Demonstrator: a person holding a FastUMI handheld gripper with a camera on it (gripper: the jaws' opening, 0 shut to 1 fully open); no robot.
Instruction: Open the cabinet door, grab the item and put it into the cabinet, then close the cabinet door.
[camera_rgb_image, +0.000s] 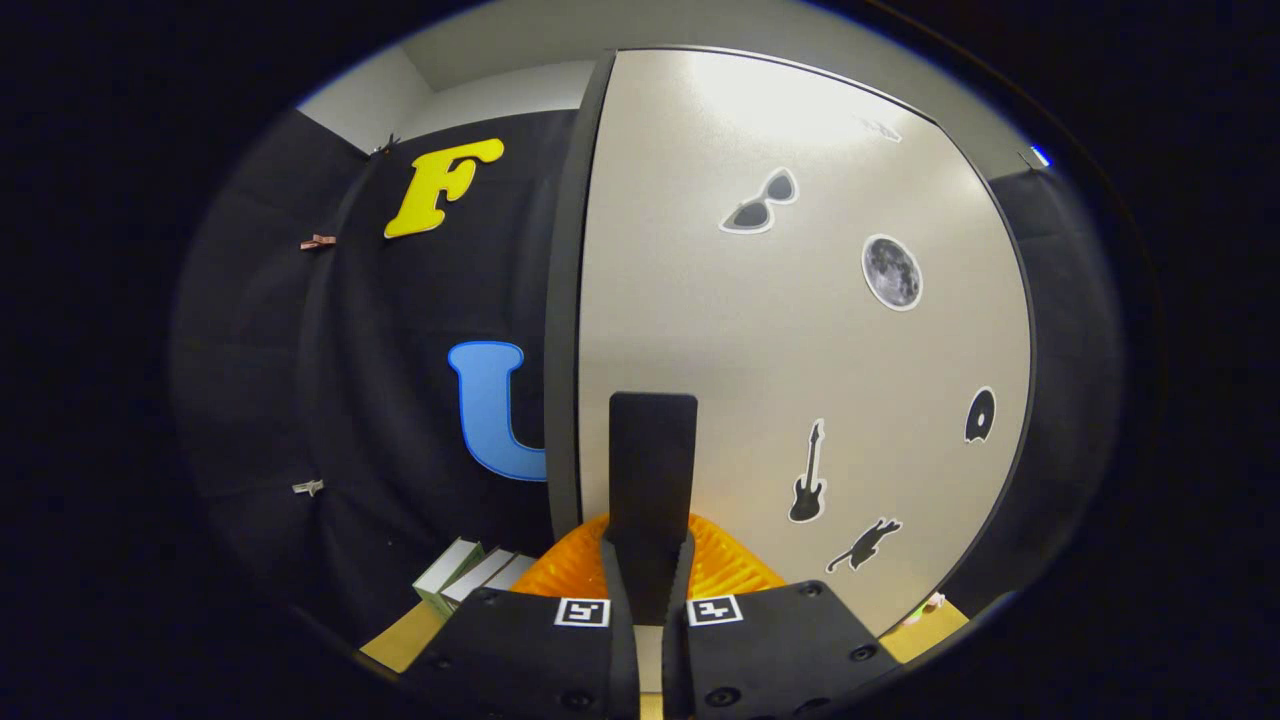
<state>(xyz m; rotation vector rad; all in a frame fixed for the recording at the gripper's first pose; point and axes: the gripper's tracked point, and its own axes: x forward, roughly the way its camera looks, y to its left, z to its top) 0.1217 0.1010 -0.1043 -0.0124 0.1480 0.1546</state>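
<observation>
The gripper (648, 575) has its two black fingers (615, 590) drawn close together around a tall black handle (652, 480), a flat upright bar standing off the cabinet door (800, 350). Both fingers appear to press against its sides, though the contact itself is hard to see in the narrow gap. Each finger block carries a small square black-and-white marker (582, 611) on its top face (a coded pattern, not readable writing).

Just behind the fingers and low against the door sits something orange and ribbed (720, 565), perhaps a basket; it is too hidden by the handle and fingers to name with confidence.

The door is pale beige with a dark frame edge (563, 330) along its left side. It bears cut-out stickers: sunglasses (760, 203), a moon (891, 272), a guitar (808, 475), a small dark oval sticker (980, 415) and a running animal shape (864, 545). No text shows on any of them.

Left of the fingers, white boxes (470, 575) lie on a tan surface (405, 640) beside the black cloth wall (380, 400).
</observation>
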